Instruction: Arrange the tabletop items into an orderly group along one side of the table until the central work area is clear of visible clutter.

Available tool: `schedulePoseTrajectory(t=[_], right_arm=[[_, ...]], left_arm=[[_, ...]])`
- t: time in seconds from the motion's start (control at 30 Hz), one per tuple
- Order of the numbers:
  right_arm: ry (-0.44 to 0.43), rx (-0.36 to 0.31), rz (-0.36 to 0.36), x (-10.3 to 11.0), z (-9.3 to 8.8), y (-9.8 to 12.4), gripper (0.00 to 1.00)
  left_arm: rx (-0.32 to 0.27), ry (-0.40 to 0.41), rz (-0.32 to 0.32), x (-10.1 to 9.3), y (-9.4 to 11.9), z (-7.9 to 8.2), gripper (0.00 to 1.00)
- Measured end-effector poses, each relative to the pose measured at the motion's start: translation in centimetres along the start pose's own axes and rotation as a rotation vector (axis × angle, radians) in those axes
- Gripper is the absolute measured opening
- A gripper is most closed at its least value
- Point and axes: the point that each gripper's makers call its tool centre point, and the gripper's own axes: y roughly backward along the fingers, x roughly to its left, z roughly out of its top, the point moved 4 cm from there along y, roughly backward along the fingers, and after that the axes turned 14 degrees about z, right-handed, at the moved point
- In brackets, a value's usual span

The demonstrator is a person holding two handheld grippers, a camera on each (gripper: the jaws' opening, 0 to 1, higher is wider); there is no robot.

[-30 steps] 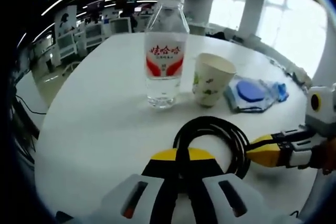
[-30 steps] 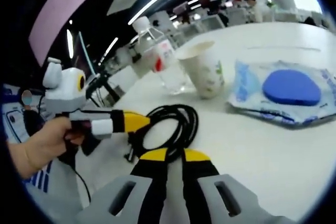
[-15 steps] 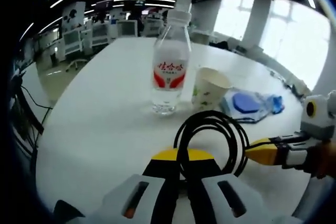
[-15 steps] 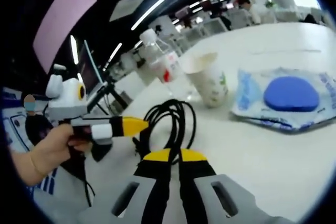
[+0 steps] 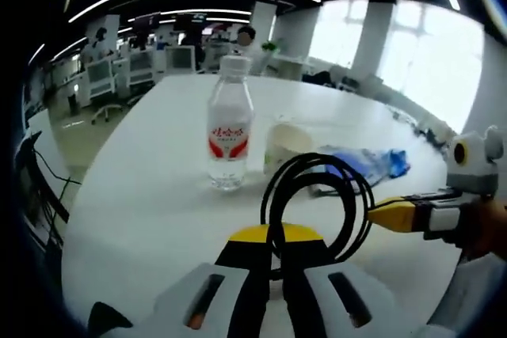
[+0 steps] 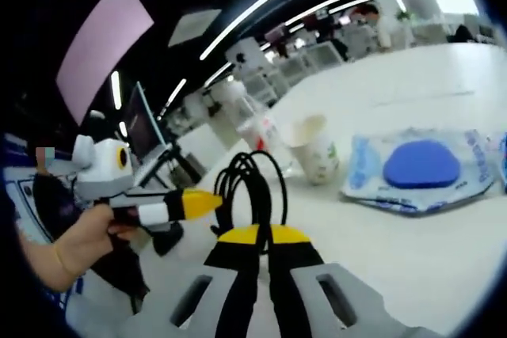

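Note:
A coiled black cable [image 5: 269, 199] hangs in the air between both grippers. My left gripper [image 5: 273, 237] is shut on its lower part, the loop rising from between the yellow-tipped jaws. My right gripper [image 5: 382, 215] comes in from the right and meets the coil's side. In the right gripper view, the right gripper [image 6: 257, 237] is shut on the cable [image 6: 230, 176], and the left gripper [image 6: 207, 200] touches it from the left. Behind stand a clear water bottle [image 5: 228, 136] with a red label, a paper cup [image 5: 287, 142] and a blue plastic packet [image 5: 364, 162].
The round white table [image 5: 135, 187] carries the bottle [image 6: 249, 120], cup [image 6: 313, 148] and packet [image 6: 420, 168] close together. A person's hand [image 6: 75, 243] holds the left gripper. Office desks and monitors stand beyond the table's far edge.
The cable has come up off the table, held by both grippers. Both cameras have risen and drawn back, so the bottle, cup and packet look smaller and farther.

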Motion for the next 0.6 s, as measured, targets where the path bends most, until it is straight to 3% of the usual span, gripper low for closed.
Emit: schedulePoseTrajectory(t=[0.3, 0.6], right_arm=[[-0.030, -0.047, -0.011, 1.1, 0.9, 2.9, 0.00], [-0.114, -0.090, -0.060, 0.6, 0.7, 5.9, 0.00]], left_arm=[[-0.029, 0.013, -0.063, -1.9, 1.6, 1.2, 0.02], [-0.034, -0.013, -0.125, -4.6, 2.3, 1.3, 0.02]])
